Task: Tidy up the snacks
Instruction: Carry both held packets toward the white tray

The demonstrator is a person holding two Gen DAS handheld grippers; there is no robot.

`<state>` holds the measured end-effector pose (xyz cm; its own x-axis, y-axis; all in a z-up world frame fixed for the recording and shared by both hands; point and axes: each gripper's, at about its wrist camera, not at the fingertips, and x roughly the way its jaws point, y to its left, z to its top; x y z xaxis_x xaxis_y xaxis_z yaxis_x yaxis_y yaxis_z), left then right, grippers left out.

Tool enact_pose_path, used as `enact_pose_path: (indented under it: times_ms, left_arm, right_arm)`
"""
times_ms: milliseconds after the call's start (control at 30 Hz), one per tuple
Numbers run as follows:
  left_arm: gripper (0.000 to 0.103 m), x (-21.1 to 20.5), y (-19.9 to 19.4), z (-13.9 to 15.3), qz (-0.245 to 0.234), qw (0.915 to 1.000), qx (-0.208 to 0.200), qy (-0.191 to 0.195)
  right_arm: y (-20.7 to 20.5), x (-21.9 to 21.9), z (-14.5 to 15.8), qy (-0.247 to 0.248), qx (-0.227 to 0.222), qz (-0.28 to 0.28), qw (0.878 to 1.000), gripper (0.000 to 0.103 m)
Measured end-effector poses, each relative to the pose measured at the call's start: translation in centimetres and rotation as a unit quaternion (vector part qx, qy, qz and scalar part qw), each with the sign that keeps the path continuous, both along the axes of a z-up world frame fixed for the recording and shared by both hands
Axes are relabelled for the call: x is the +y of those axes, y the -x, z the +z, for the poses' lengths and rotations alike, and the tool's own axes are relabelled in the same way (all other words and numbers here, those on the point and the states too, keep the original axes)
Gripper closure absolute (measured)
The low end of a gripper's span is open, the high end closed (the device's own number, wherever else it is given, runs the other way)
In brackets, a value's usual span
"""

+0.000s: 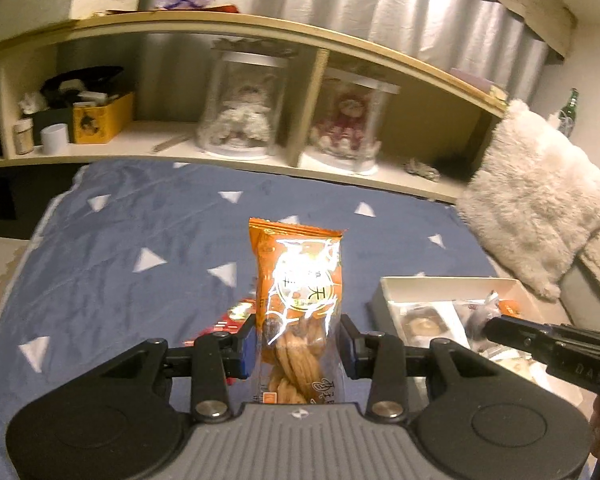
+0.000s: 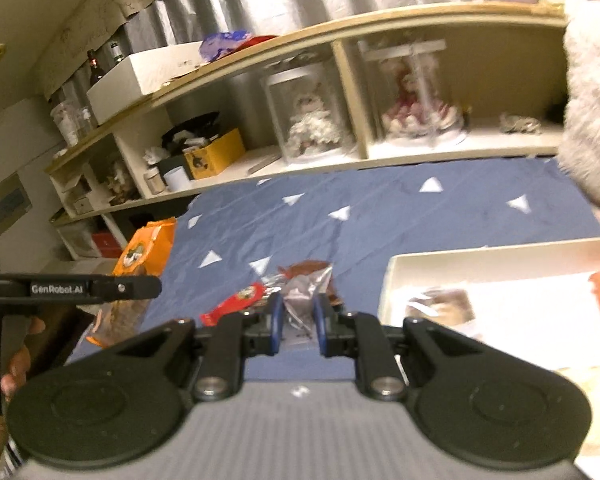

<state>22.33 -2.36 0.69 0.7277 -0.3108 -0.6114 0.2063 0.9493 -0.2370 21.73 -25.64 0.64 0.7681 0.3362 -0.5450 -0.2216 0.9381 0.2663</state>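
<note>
The left claw [image 1: 298, 346] is closed on an orange snack packet [image 1: 298, 280], which stands upright between its blue pads; through the clear lower part of the packet, twisted brown biscuits are visible. The packet is lifted above the blue bedsheet [image 1: 140, 220] with white triangles.

In the right wrist view, the right claw [image 2: 296, 320] is nearly closed – its blue pads press on a silver and brown snack wrapper [image 2: 306, 282] that lies on the bedsheet [image 2: 380, 208]. Just beside it, to the left, lies a red snack packet [image 2: 236, 300]. In this view the orange packet [image 2: 146, 246] appears at the left, behind the black body of the other tool.

A white box [image 1: 384, 300] stands on the bed to the right of both claws, and it contains several wrapped snacks already. A fluffy white pillow [image 1: 536, 196] leans behind the box. Beyond the bed there is a wooden shelf [image 1: 220, 28] – it carries two clear jars with dolls inside and a yellow box [image 1: 102, 118].
</note>
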Motion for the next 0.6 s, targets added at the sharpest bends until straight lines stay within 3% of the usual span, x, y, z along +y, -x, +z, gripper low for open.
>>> enact_pose_path:
  times_ms: [267,600]
  left_arm:
    - [0.061,-6.3,-0.7,-0.2,-0.027,0.9993,0.006,0.025]
    - [0.061,-16.4,-2.9,-3.0,-0.073,0.994,0.049,0.065]
  right_arm:
    - [0.8,-5.3,-0.2,0.004,0.002,-0.052,0.999,0.083]
    - [1.2,-12.1,-2.0,-0.017,0.002,-0.127,0.992,0.083]
